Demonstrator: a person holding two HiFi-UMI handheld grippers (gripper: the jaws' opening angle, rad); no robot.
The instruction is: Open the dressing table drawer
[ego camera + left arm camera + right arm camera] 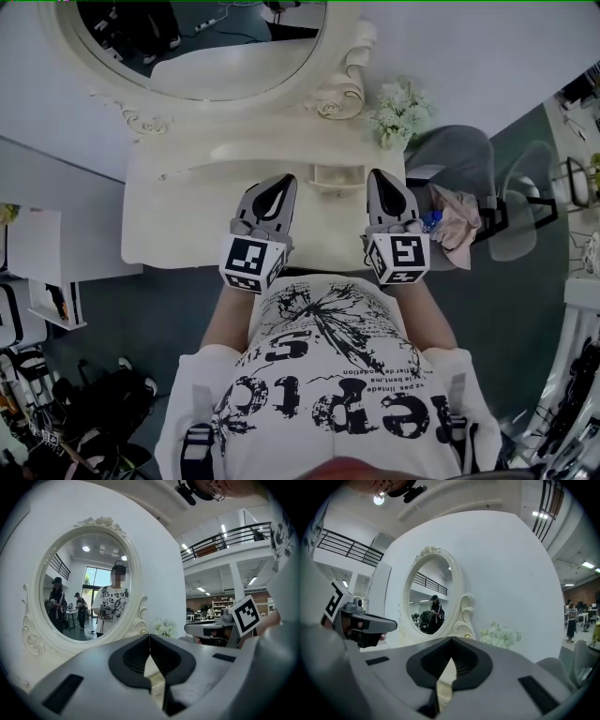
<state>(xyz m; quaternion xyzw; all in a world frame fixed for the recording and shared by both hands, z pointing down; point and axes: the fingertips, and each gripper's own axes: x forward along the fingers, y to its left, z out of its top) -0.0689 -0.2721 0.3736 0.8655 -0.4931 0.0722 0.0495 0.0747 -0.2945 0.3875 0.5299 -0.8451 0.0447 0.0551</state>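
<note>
Sitting at the back of the cream dressing table (178, 220), below the oval mirror (234, 80), the small drawer (337, 176) lies between the gripper tips. The left gripper (284, 180) and right gripper (380, 176) hover above the tabletop, both with jaws pressed together and holding nothing.

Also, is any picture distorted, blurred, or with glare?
Head view: sharp, evenly lit, bent near the edges. Left gripper view: strong fisheye, dark round border, mirror looks warped. Right gripper view: same fisheye, ceiling lamp glares top left.
</note>
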